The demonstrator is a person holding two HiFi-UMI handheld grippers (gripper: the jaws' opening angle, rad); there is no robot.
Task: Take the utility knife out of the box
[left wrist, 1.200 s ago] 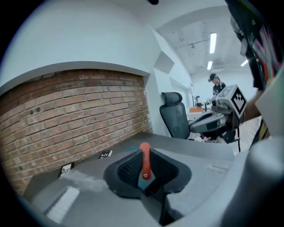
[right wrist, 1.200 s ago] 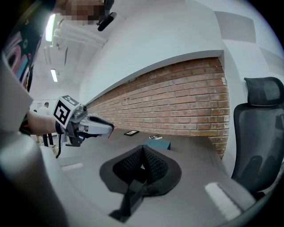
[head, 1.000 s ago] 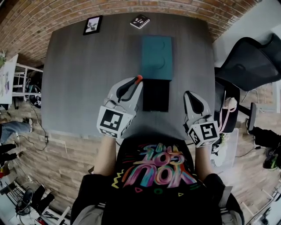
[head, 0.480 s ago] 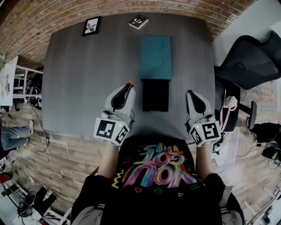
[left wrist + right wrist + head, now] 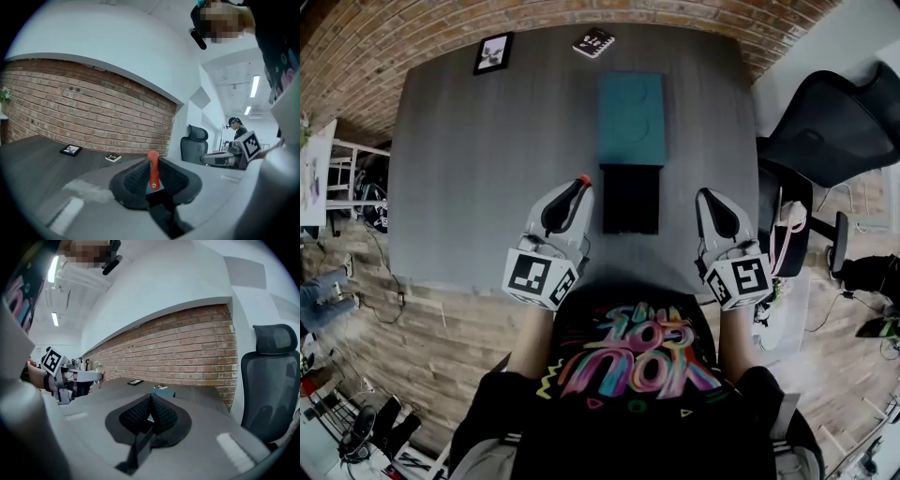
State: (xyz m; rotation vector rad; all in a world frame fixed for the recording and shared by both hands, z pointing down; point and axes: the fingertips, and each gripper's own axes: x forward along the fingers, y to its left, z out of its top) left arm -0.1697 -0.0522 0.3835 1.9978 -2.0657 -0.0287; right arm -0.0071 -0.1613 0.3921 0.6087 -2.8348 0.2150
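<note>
Holding the utility knife point(image 5: 153, 172) pinched on edge between their pads, the left tongs point(image 5: 579, 185) hover over the counter point(image 5: 469, 178), just left of the open black box point(image 5: 630, 199). The knife is out of it. Right tongs point(image 5: 150, 401) closed, empty. Knife looks slim, stiff and light, probably slick. Best gripped on its flat sides mid-handle, clear of the blade end.

The utility knife point(image 5: 583, 179) was seen gripped in the left gripper point(image 5: 577, 187), just left of the black box point(image 5: 631, 199); the right gripper point(image 5: 707, 197) was held opposite.
</note>
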